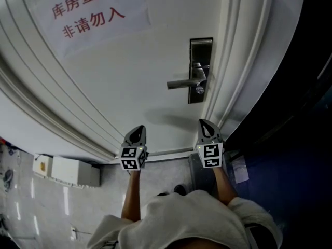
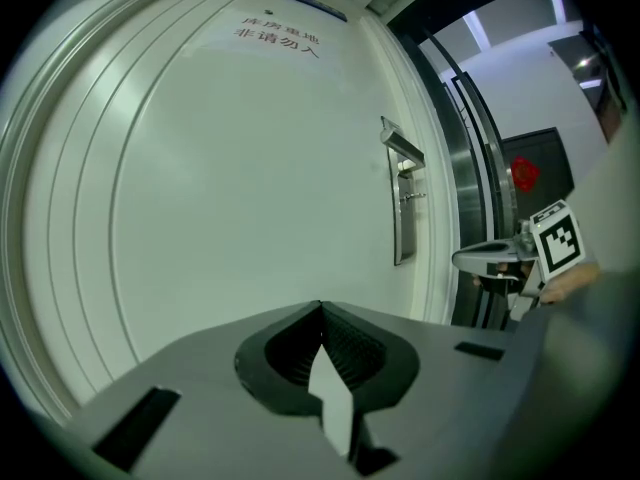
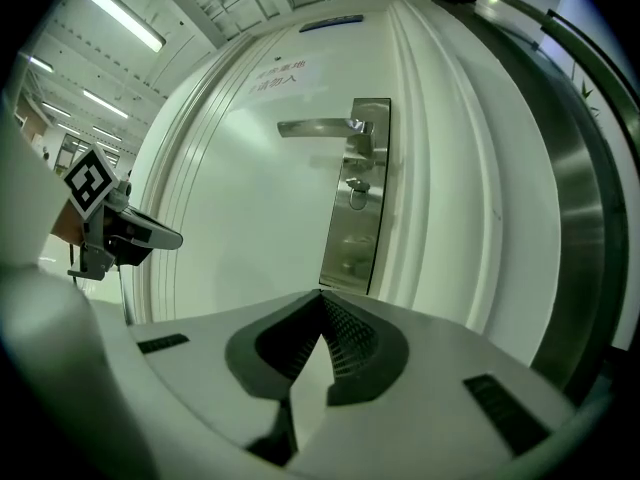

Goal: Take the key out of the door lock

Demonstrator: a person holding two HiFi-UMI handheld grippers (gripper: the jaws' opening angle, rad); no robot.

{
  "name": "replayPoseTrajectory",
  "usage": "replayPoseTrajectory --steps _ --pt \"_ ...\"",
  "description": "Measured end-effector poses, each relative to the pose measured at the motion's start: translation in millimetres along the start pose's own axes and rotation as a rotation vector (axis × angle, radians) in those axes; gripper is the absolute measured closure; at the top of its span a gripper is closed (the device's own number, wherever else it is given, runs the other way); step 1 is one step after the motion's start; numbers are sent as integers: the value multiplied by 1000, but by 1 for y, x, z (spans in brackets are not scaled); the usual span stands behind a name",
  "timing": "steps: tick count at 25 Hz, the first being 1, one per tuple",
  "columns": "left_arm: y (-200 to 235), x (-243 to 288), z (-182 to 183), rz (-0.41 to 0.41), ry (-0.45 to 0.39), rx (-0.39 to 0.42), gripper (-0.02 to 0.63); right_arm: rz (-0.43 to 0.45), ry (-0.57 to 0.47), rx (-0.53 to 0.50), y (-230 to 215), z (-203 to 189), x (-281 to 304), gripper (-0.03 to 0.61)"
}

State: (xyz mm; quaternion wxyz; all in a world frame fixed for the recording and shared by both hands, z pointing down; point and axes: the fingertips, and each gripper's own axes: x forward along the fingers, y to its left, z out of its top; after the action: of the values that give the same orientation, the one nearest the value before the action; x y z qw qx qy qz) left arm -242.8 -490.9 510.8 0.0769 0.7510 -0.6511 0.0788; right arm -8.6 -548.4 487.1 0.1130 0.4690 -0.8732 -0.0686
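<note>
Though small in every view, the key [image 1: 199, 89] can be made out low on the lock plate [image 1: 200, 48], just under the root of the handle [image 1: 182, 83]. Its head stands out from the plate's face, so its long axis seems to run square to the door [image 1: 129, 77], with the shaft hidden inside. The plate is a tall, narrow rectangle of shiny brushed metal. The handle is a straight metal lever reaching sideways from the plate toward the door's middle. The door is smooth and white, with raised moulded ridges running on both sides of the plate. A paper sign [image 1: 91, 9] with red characters is stuck well up and to the left of the plate.

Both grippers hang short of the plate, apart from the door: the right gripper [image 1: 206, 124] faces the plate nearly head-on, and the left gripper [image 1: 136, 133] is off to the plate's left. The left one's dark ribbed fingers [image 2: 350, 346] are pressed together on nothing, and so are the right one's fingers [image 3: 345, 336].
</note>
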Motion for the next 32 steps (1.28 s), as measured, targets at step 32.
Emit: replayPoseTrajectory --steps 32 --pt "8 19 7 -126 -38 -5 595 -142 20 -344 -7 37 -1 555"
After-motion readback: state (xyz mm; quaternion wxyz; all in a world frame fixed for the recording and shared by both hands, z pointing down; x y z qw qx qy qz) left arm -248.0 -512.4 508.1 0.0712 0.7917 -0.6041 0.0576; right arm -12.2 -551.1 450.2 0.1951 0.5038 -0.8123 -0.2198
